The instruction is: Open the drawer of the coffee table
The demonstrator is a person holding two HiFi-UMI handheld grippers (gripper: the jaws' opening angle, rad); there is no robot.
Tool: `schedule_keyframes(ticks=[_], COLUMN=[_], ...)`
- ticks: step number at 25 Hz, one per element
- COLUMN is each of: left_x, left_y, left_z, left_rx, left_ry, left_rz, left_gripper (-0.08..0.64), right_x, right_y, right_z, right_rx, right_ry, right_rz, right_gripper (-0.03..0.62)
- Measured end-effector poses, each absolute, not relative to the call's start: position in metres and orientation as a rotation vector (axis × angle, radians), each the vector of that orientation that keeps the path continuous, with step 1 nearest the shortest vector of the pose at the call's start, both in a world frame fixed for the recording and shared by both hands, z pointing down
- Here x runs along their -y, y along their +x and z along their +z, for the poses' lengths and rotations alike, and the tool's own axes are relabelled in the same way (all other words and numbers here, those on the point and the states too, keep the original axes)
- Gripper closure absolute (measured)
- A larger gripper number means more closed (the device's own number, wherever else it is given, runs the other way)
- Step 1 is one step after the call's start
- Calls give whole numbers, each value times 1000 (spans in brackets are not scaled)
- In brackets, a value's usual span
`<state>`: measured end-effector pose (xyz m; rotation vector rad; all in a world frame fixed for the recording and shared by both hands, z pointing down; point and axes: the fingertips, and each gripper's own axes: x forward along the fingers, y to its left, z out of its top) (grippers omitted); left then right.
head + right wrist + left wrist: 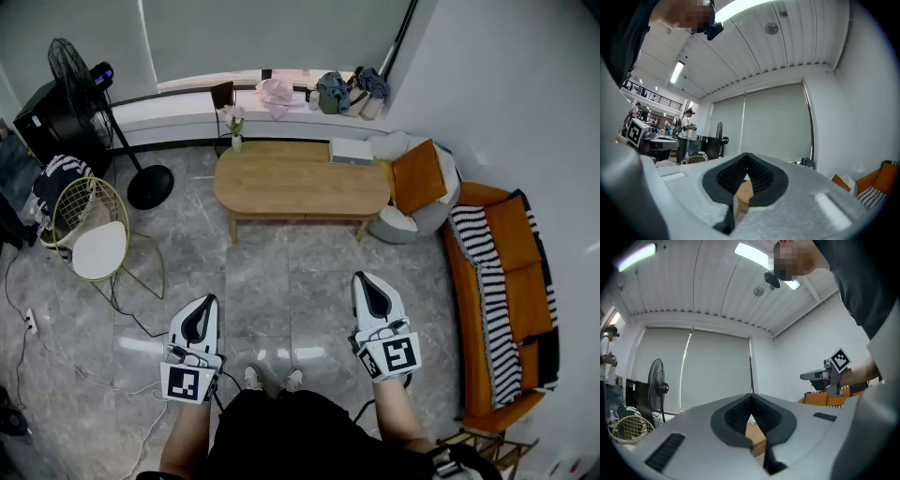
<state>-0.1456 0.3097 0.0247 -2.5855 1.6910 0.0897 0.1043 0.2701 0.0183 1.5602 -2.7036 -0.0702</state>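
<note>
Bright, even indoor light throughout. Ceiling strips [757, 253] burn out to white in both gripper views, and the blinds [717, 371] pass soft daylight. The glossy floor [272, 272] carries pale reflections; shadows are faint. The gripper views show fisheye bending and dark vignetted corners. Focus is sharp.

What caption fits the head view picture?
A person stands with the left gripper and right gripper shut, facing a wooden coffee table beside an orange sofa.

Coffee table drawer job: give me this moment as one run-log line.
stage: pre-approach | left gripper: shut, empty | right gripper: shut, empty | coffee table: ahead across floor, untouched
</note>
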Motion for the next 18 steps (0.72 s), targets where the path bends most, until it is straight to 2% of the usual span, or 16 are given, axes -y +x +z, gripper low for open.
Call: schedule_keyframes(ticks=[18], left_x=[-305], left_y=[-100], left_z=[21], left_rx=[-1690], left_ry=[-2536], left_rz=[64], left_gripper=[554], right_x=[-278], right_y=[179], right_z=[34], right_rx=[2699], right_ry=[1622], right_rz=[-55], right_gripper=[588])
